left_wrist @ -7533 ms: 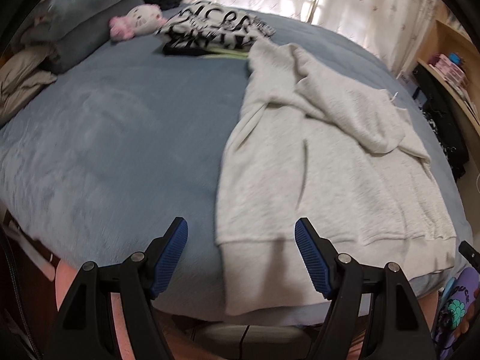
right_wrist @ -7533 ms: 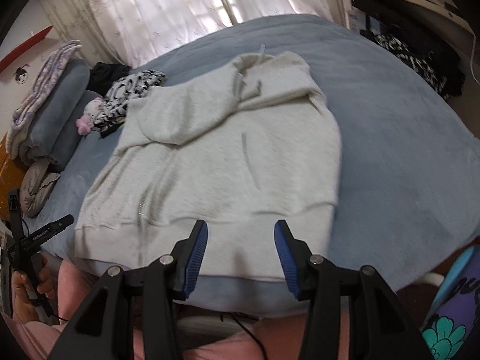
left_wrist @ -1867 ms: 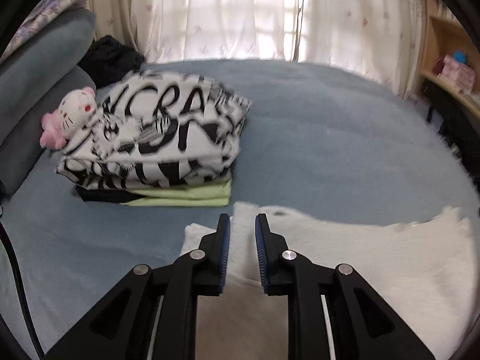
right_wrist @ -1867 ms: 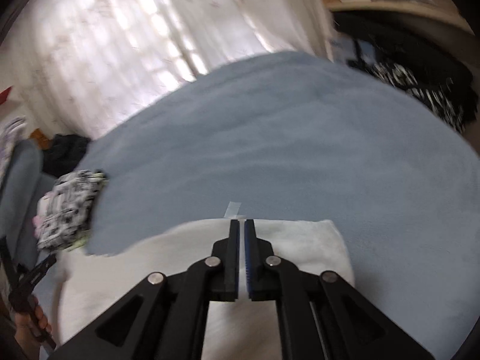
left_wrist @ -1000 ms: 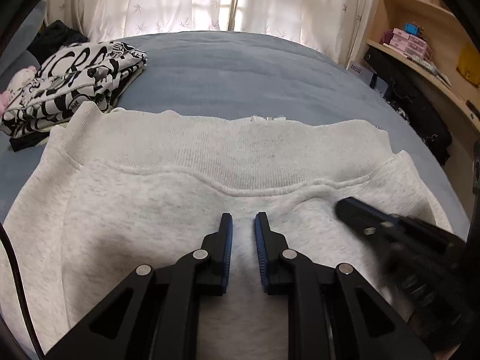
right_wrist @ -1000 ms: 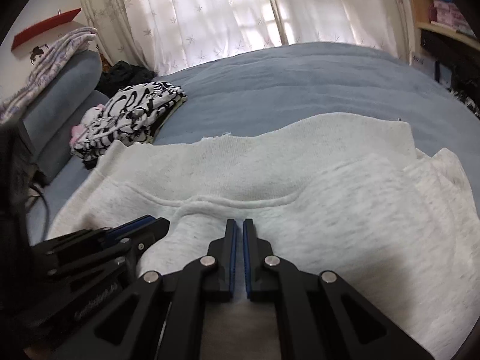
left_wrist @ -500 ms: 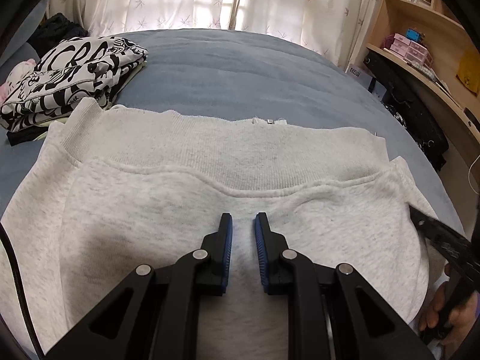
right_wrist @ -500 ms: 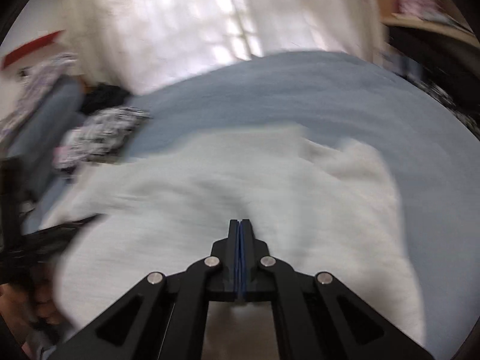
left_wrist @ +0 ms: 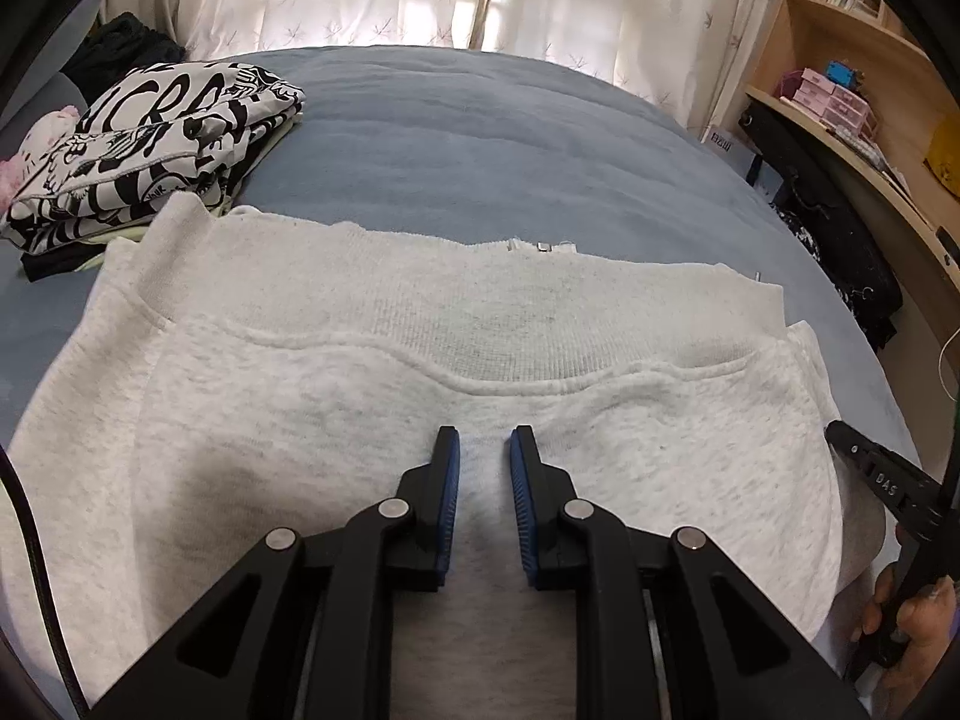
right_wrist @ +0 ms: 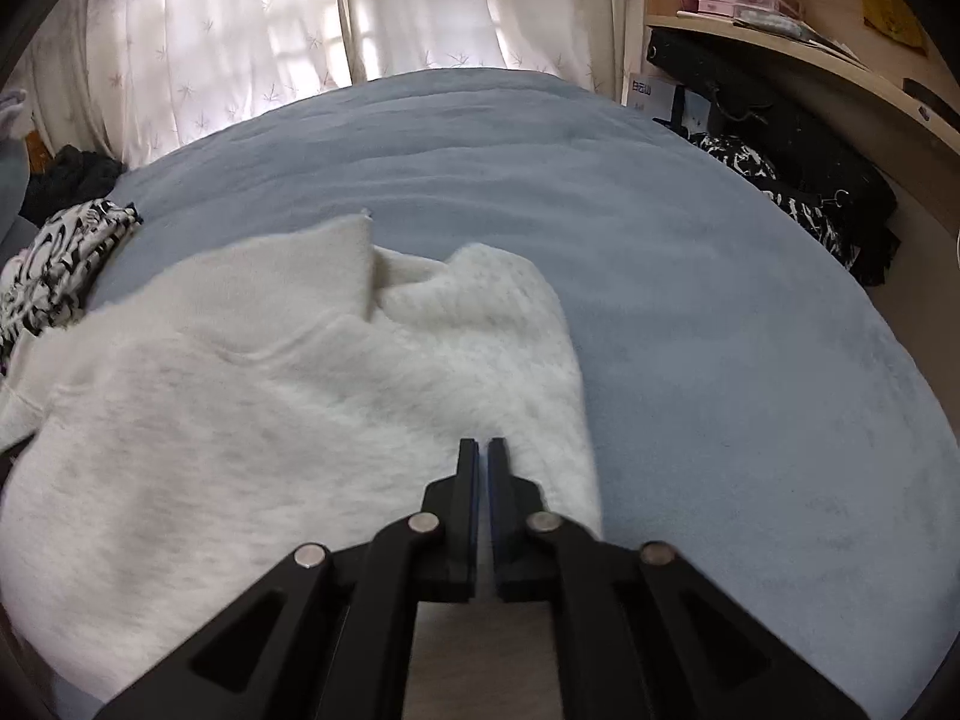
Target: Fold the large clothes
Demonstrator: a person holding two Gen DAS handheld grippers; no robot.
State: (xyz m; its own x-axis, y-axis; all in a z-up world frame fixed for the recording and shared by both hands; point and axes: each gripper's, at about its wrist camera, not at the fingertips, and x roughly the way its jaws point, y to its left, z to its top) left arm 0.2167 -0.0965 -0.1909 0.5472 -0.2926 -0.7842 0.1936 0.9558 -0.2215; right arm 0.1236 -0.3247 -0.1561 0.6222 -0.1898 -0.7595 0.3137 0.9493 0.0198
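Sweatshirt (left_wrist: 336,420), pale grey fleece, lies folded in half on the blue bed cover (left_wrist: 510,138), its ribbed hem band now lying across the upper edge toward the curtains; seconds ago we saw it spread full length with the hem at the near edge. We judge the lengthwise fold complete and a crosswise fold still due. The left gripper (left_wrist: 485,450) hangs over the cloth with a narrow gap between its jaws and nothing pinched. The right gripper (right_wrist: 483,450) has swung out to the garment's right edge, jaws pressed together and empty. Fabric is thick, soft and nubbly, and one loose lobe bulges past the band on the right side. A folded black-and-white printed garment (left_wrist: 150,138) sits just beside the left corner.
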